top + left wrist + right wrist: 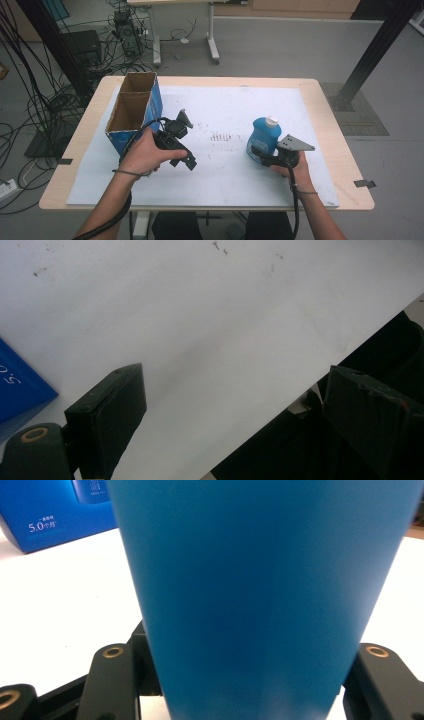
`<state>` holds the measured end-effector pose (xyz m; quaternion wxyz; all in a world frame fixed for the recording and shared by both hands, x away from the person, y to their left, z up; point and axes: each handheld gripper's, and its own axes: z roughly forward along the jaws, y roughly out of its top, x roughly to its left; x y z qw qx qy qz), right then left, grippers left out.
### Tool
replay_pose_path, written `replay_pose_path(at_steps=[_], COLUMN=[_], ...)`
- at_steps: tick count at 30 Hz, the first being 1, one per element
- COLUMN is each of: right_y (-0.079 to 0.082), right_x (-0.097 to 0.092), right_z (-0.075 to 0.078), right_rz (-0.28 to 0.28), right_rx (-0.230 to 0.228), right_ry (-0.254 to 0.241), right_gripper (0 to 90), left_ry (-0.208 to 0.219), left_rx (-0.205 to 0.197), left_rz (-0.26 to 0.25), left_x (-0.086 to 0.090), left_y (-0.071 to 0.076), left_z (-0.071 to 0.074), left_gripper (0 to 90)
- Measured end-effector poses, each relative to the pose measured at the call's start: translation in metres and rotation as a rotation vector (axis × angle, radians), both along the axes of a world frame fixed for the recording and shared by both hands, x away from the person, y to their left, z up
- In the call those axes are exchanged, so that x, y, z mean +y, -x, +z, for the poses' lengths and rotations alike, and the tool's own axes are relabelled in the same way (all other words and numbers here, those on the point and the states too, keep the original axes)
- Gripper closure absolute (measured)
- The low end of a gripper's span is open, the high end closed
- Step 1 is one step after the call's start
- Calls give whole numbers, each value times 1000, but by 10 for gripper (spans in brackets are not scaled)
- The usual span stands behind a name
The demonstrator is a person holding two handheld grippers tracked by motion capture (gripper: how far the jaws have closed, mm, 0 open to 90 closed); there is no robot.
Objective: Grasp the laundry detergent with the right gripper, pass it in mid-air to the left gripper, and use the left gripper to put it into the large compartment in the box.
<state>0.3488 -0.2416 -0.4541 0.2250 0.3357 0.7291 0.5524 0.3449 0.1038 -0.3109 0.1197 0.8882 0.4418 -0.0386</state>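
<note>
One blue bottle [263,137] with a white cap stands upright at the white mat's [235,185] right, clenched in the right gripper [257,152], while the left gripper [186,140] hangs spread and empty beside one blue box [134,112].

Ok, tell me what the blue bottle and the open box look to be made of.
Blue bottle: likely plastic, smooth with a dull sheen, white cap.
Open box: cardboard, going by its raw brown inside and flaps; the outside is printed glossy blue.
</note>
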Motion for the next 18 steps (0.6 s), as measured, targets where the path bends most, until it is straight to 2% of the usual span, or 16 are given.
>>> replay_pose_path(at_steps=[18], right_y=[1], right_x=[0], right_z=[-1], right_rz=[-6], right_rx=[-7], right_ry=[-5], right_gripper=[410], left_ry=[5], left_rx=[-5], left_rz=[1], left_x=[-1], left_y=[-5], left_z=[4], left_gripper=[107])
